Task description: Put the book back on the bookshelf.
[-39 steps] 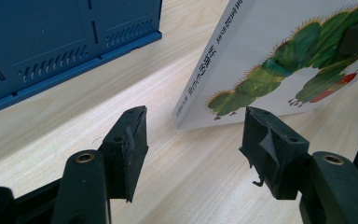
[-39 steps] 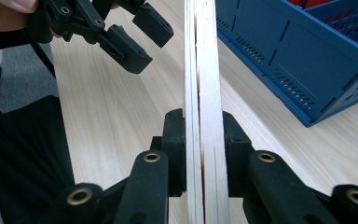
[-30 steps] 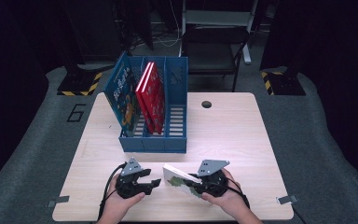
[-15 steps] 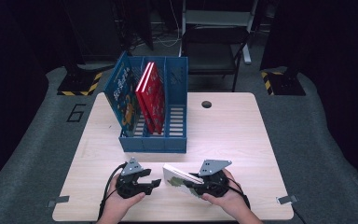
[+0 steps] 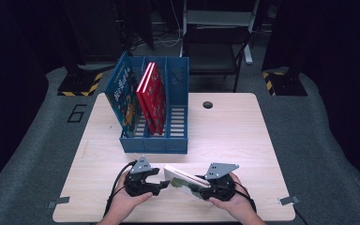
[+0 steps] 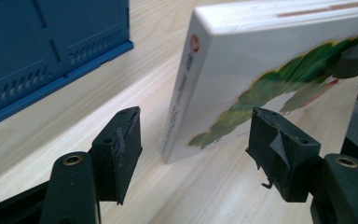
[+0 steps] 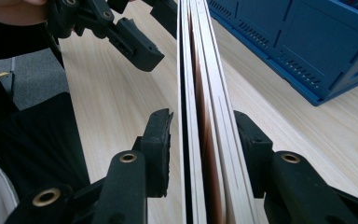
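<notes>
Lying nearest the person, at the front edge of the pale wooden tabletop [image 5: 234,136], a thin white picture book with a green illustration on its cover [image 5: 183,177] rests between both hands, its long axis running left to right. Right claw [image 5: 201,190]: jaws astride the book's right end, one pad at the page edges, the other standing slightly off; these jaws have just been opening, so the grip reads as slackened rather than firm. Left claw [image 5: 165,183]: jaws wide, also just opening, with the book's spine corner between them and untouched by either pad. Any next grasp turns on that corner, which already sits inside the left claw's gap. Farther off, a blue plastic three-slot file rack [image 5: 152,108] holds a blue book and a red book. Cover title too blurred to read.
</notes>
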